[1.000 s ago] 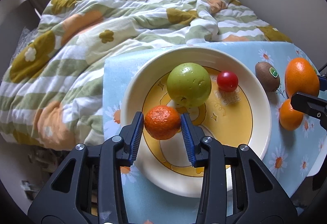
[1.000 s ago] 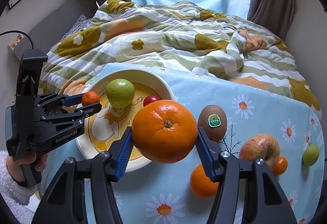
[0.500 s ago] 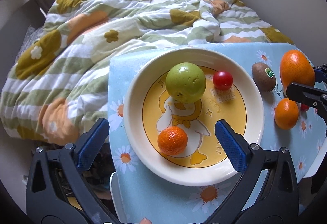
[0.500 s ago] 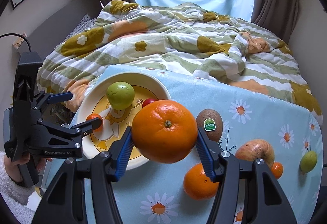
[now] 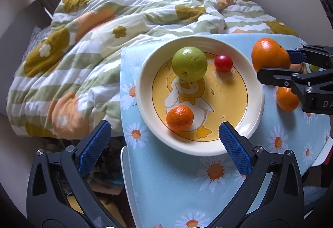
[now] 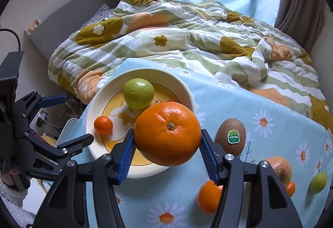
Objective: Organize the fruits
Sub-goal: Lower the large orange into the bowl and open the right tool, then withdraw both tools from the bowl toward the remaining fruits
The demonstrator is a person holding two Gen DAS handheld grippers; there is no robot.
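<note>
A cream plate with a yellow duck print sits on the blue daisy cloth. It holds a green apple, a cherry tomato and a small mandarin. My left gripper is open and empty, drawn back from the plate's near rim. My right gripper is shut on a large orange and holds it above the plate's right edge; it shows in the left wrist view too.
On the cloth to the right of the plate lie a kiwi, a second orange, a brownish fruit, a small mandarin and a small green fruit. A rumpled flowered quilt covers the bed behind.
My left gripper opened, let the small mandarin go onto the plate and drew back. My right gripper carried the large orange left, toward the plate.
</note>
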